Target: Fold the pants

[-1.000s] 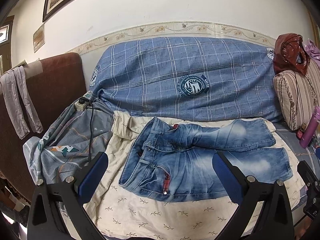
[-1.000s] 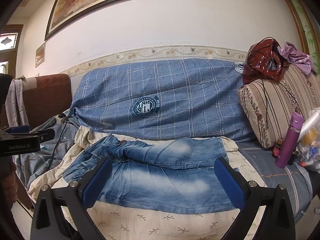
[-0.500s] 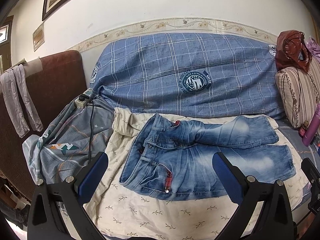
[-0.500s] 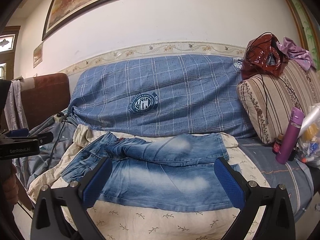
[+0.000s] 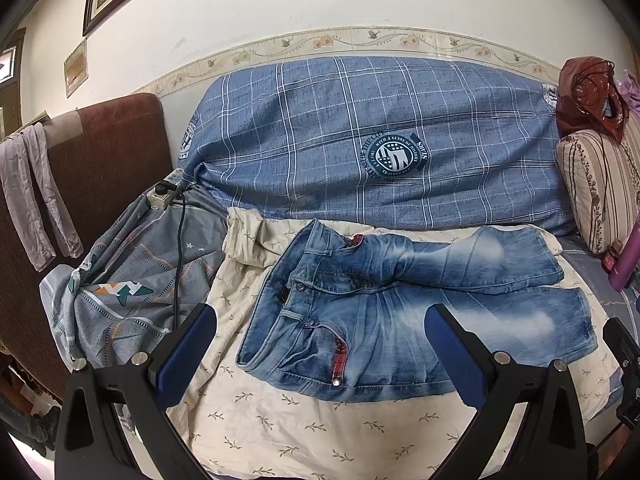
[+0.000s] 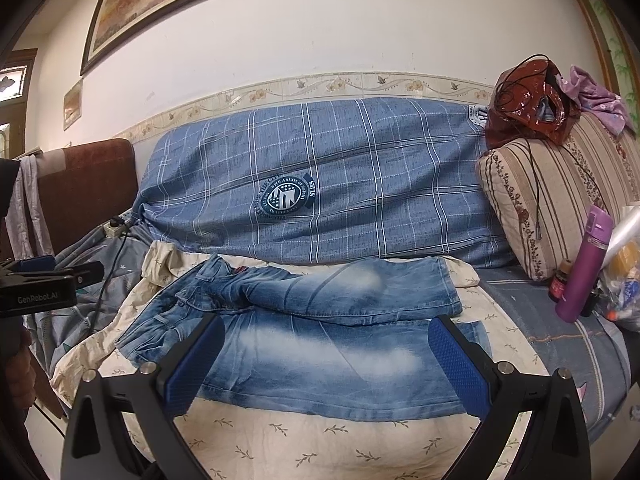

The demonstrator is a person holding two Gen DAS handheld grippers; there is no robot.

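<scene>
Right now the jeans (image 5: pixel 404 312) are lying spread on a cream leaf-print sheet (image 5: pixel 304 436) over a sofa seat, filling the middle of both views. Their long axis is running left to right across the frame: the waistband is sitting at the left end, and the two leg hems are reaching toward the right. The farther leg is lying slightly askew, its upper part crossing over the nearer leg around the crotch, so the two legs are not yet stacked.

The left gripper (image 5: pixel 320 354) is hovering in the lower centre of its view with its jaws spread wide and nothing between them; the waistband and pocket area are sitting just ahead of it, so this hand looks the nearer one to the waist end. The right gripper (image 6: pixel 322 362) is likewise hanging wide apart and empty, with the nearer leg (image 6: pixel 340 364) directly ahead of its blue pads (image 6: pixel 456 360) and the hems off toward the right of its frame. Neither gripper is touching the denim.

Judging from this layout, the coming move probably calls for taking hold along the near long edge, left hand at the waist and right hand toward the hem, and carrying it over the far leg.
</scene>
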